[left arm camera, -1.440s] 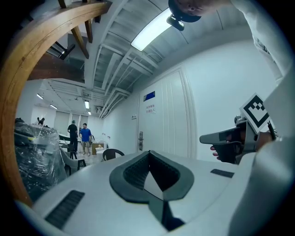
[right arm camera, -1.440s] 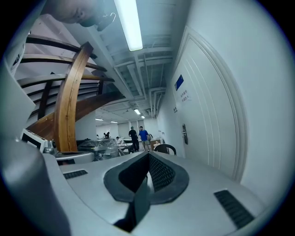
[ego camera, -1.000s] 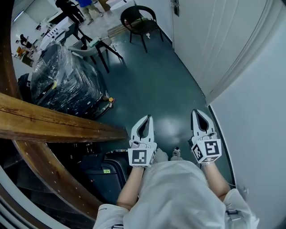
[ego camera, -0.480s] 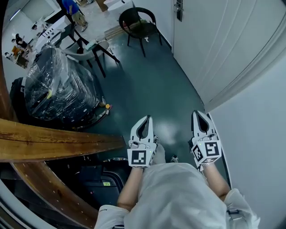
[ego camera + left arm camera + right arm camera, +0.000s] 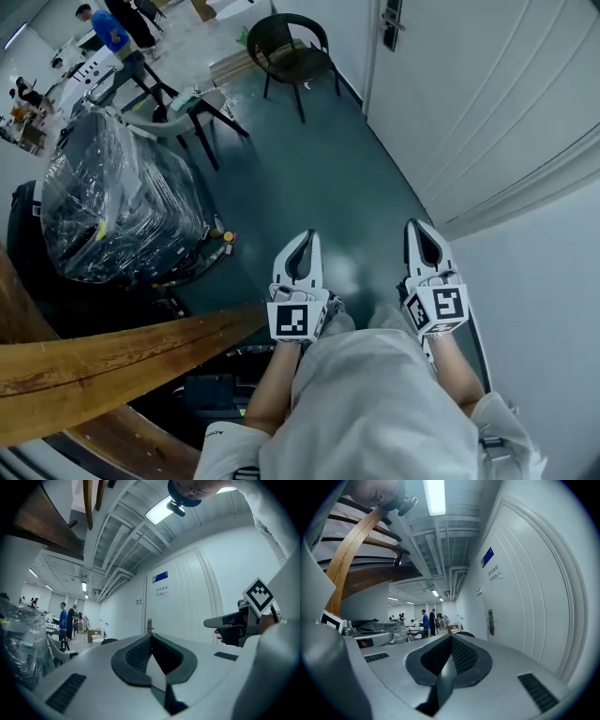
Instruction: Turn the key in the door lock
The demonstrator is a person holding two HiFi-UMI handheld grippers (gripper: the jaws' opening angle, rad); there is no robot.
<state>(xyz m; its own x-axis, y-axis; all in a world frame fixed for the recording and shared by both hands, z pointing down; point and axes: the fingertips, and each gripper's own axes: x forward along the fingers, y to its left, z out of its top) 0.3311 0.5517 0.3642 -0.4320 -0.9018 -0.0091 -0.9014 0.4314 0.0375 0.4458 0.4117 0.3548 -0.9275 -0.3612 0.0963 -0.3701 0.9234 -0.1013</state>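
Above the dark green floor (image 5: 319, 187), the left gripper (image 5: 307, 235) and right gripper (image 5: 417, 226) point forward side by side, each with its jaws pressed together and empty. Well ahead at one o'clock, the door lock (image 5: 392, 22) sits on the white door (image 5: 469, 84), apart from both.

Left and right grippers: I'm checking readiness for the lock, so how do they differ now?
The left gripper hangs over the green floor near the wooden beam; the right gripper runs beside the white wall. The left gripper's cube bears a different marker pattern from the right gripper's. Both are shut, empty and short of the door lock.
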